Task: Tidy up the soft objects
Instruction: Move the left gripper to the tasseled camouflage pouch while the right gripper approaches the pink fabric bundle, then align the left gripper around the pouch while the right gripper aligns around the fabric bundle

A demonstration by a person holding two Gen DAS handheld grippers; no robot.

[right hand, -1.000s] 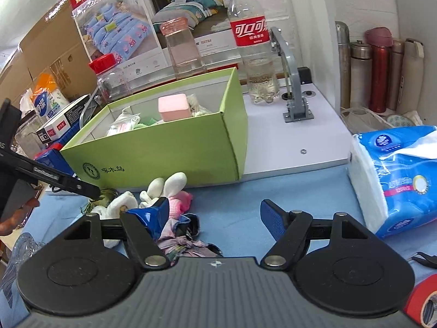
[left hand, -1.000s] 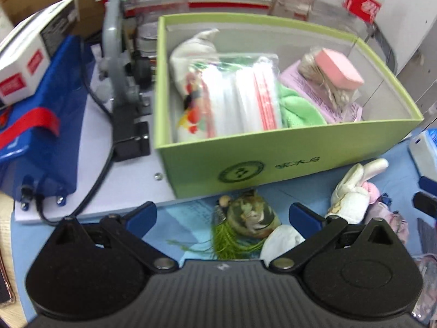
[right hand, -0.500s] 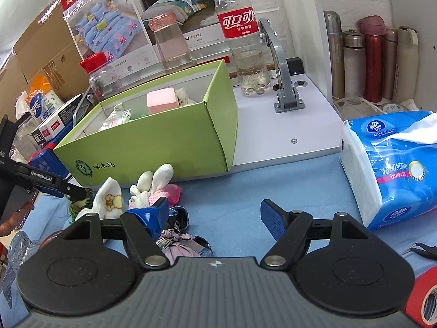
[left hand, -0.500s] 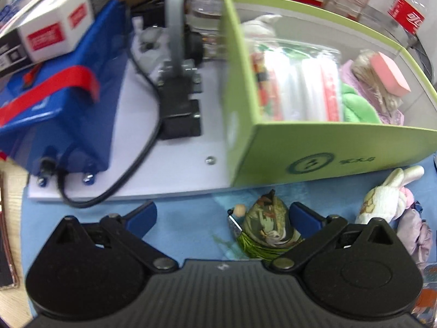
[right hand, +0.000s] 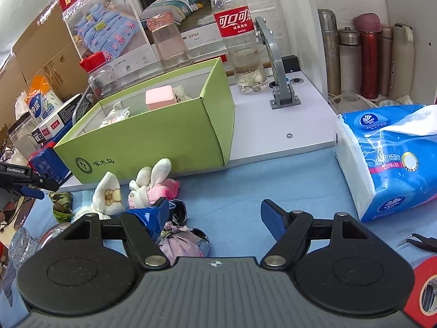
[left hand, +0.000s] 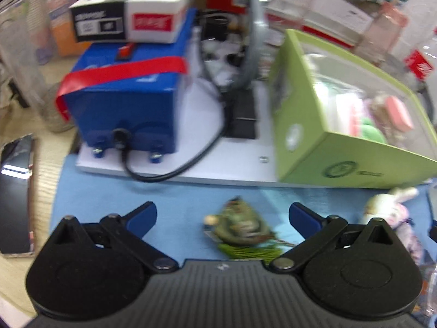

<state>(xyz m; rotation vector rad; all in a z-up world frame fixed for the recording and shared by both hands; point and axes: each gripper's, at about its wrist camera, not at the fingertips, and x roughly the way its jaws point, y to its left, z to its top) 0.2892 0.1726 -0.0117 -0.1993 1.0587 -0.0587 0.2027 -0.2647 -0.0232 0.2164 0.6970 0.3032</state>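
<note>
A camouflage sachet with a green tassel (left hand: 240, 228) lies on the blue mat, just in front of my open left gripper (left hand: 222, 214) and slightly right of centre between its fingers. It touches neither finger. The green box (left hand: 341, 150) stands to the right and holds a pink sponge (right hand: 159, 98), bagged items and green cloth. In the right wrist view, a white rabbit plush (right hand: 153, 183), a bear-print sock (right hand: 108, 194) and a pinkish cloth bundle (right hand: 180, 243) lie before the box (right hand: 150, 142). My right gripper (right hand: 214, 216) is open, its left finger over the bundle.
A blue machine (left hand: 123, 95) with a cable sits on the white platform (left hand: 191, 172), left of the box. A phone (left hand: 16, 191) lies at the far left. A tissue pack (right hand: 390, 158), tweezers (right hand: 420, 242) and a red tape roll (right hand: 426, 287) are on the right, with bottles (right hand: 240, 41) behind.
The left gripper has swung left and drawn back from the box, so the sachet now sits between its open fingers. The right gripper has barely shifted.
</note>
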